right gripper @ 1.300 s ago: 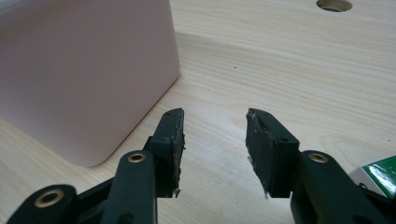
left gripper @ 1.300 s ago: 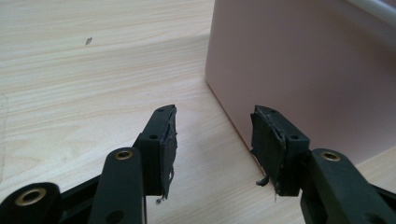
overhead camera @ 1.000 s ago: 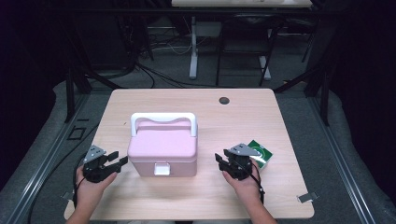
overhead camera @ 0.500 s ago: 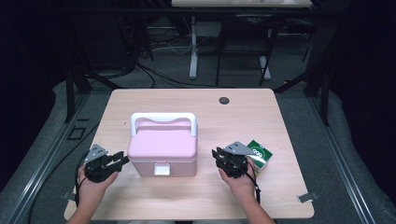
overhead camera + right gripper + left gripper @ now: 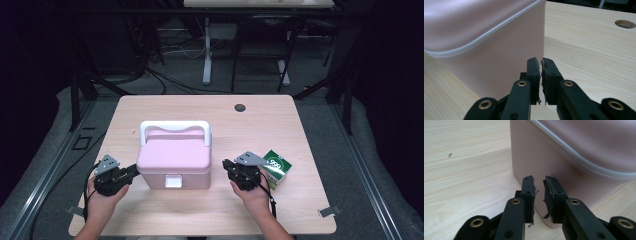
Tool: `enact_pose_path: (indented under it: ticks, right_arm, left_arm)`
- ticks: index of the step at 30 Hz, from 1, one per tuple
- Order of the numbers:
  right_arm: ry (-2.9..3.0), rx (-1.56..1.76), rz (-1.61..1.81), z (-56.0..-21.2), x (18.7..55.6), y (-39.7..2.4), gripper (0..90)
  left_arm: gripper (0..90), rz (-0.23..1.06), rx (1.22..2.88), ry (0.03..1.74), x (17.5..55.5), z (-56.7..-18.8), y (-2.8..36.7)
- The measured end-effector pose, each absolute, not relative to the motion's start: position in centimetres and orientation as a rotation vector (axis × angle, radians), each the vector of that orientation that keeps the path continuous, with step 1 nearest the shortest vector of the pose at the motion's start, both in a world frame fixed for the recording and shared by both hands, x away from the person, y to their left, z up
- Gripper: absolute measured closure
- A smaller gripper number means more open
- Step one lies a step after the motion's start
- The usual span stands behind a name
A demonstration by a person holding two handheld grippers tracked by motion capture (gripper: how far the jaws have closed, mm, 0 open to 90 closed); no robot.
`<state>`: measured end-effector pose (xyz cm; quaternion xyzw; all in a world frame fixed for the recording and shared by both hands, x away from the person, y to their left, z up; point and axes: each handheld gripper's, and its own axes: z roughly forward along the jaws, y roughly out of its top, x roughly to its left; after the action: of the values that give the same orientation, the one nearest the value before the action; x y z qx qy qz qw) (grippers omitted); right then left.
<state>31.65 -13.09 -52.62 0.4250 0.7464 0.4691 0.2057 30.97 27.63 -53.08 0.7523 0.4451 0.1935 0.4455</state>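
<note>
Left gripper (image 5: 131,172): jaws just closing to a narrow gap, nothing between them, tips sitting just beside the pink box's (image 5: 174,164) left wall. Right gripper (image 5: 229,166): jaws closing until nearly meeting, empty, resting near the box's right wall. Box is standing at mid-table (image 5: 300,210), white handle (image 5: 174,128) lying rearward; green carton (image 5: 276,167) is lying just right of the right gripper.

A small green and white cardboard box (image 5: 276,167) is lying near the right edge of the light wooden counter (image 5: 200,220). A round dark grommet hole (image 5: 240,107) is sitting near the counter's far edge.
</note>
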Motion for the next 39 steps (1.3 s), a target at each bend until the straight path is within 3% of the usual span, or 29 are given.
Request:
enact_pose_path:
  ticks: [10, 39]
  right_arm:
    - [2.111, 1.175, 1.297, -53.0, 31.8, -12.5, 86.0]
    - [2.119, 1.142, 1.318, -52.8, 31.8, -12.1, 90.0]
  left_arm:
    - [89.5, 0.479, 1.877, 1.102, 30.8, -53.0, 27.2]
    - [90.0, 0.444, 1.903, 1.076, 30.5, -52.9, 25.2]
